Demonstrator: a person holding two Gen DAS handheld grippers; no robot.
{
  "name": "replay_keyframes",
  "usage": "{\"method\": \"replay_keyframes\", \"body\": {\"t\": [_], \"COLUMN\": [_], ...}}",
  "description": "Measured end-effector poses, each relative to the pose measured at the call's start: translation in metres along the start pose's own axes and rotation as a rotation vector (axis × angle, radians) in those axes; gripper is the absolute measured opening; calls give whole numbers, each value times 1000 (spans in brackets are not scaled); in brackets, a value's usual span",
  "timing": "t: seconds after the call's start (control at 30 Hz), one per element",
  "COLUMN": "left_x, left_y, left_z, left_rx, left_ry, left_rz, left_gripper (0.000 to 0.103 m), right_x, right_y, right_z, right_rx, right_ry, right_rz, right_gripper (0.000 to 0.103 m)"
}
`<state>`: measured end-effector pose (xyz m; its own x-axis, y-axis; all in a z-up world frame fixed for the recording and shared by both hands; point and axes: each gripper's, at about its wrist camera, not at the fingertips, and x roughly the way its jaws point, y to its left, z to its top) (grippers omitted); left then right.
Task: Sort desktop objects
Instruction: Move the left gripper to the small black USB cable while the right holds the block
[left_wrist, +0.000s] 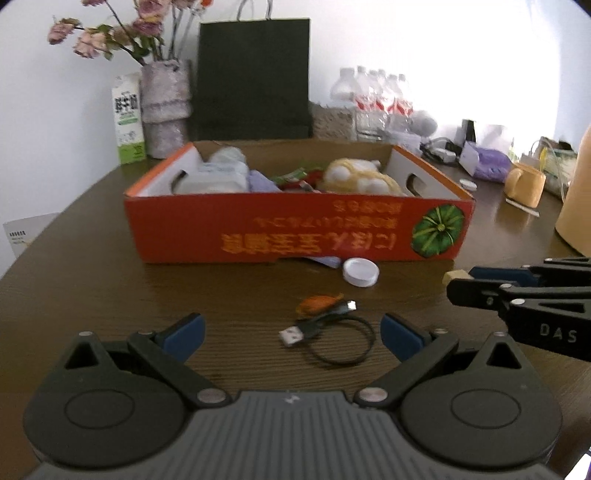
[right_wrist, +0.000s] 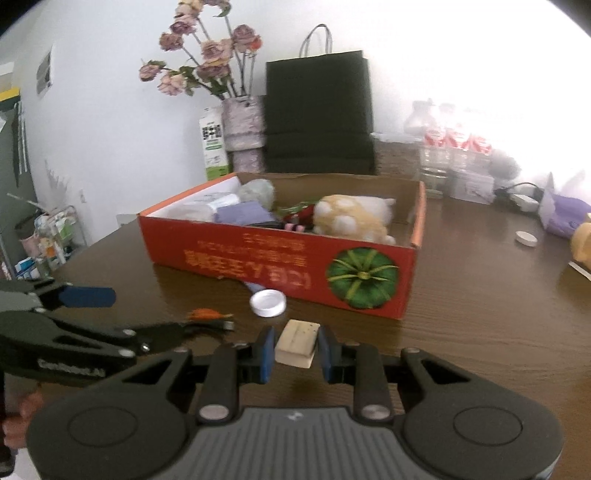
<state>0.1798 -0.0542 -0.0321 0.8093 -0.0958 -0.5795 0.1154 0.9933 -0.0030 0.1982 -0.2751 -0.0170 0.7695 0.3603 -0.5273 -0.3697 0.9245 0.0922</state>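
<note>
1. Your right gripper (right_wrist: 294, 350) pinches a small cream-coloured block (right_wrist: 296, 342) between its blue pads, one pad pressed on each side of it. The block looks like a mahjong tile, but blur hides its face.
2. Your left gripper (left_wrist: 291, 334) has its fingers spread wide and nothing between them. It hangs over the brown wooden table (left_wrist: 110, 295), pointing toward the short USB cable (left_wrist: 314, 328).
3. The USB cable lies on the table, its white plug nearest you and its thin black cord curled into a loop to the right.
4. A small orange object (left_wrist: 319, 302) sits just behind the cable, touching or nearly touching it; I cannot tell which.
5. A white round lid (left_wrist: 360, 272) rests on the table close against the front wall of the orange cardboard box (left_wrist: 295, 236), which bears a green pumpkin picture.
6. Inside the box lie a yellow and white plush toy (left_wrist: 360, 177), a purple item and some pale bundles.
7. Behind the box stand a black paper bag (left_wrist: 255, 77), a vase of dried pink roses (left_wrist: 164, 110), a milk carton (left_wrist: 127, 118) and a group of water bottles (left_wrist: 373, 99).
8. A second white lid (right_wrist: 526, 238) lies well to the right of the box.
</note>
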Motion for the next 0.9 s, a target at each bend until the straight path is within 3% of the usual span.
{"method": "replay_keyframes", "body": {"t": [0.33, 0.43, 0.5, 0.6, 0.77, 0.9], "left_x": [21, 22, 20, 18, 14, 12], "left_y": [-16, -16, -16, -14, -16, -16], "left_z": [-4, -4, -4, -3, -4, -5], "left_rx": [-7, -15, -22, -26, -8, -9], "left_ry": [44, 48, 38, 34, 31, 28], "left_rz": [10, 11, 20, 24, 26, 21], "left_gripper": [101, 93, 80, 69, 58, 56], "right_x": [1, 2, 2, 1, 0, -1], "right_y": [-16, -16, -16, -17, -15, -13], "right_z": [-5, -6, -6, -7, -7, -8], "right_rx": [30, 36, 39, 44, 41, 38], "right_ry": [-8, -12, -15, -17, -18, -15], "right_rz": [22, 32, 37, 45, 50, 48], "right_gripper": [24, 24, 24, 20, 20, 20]}}
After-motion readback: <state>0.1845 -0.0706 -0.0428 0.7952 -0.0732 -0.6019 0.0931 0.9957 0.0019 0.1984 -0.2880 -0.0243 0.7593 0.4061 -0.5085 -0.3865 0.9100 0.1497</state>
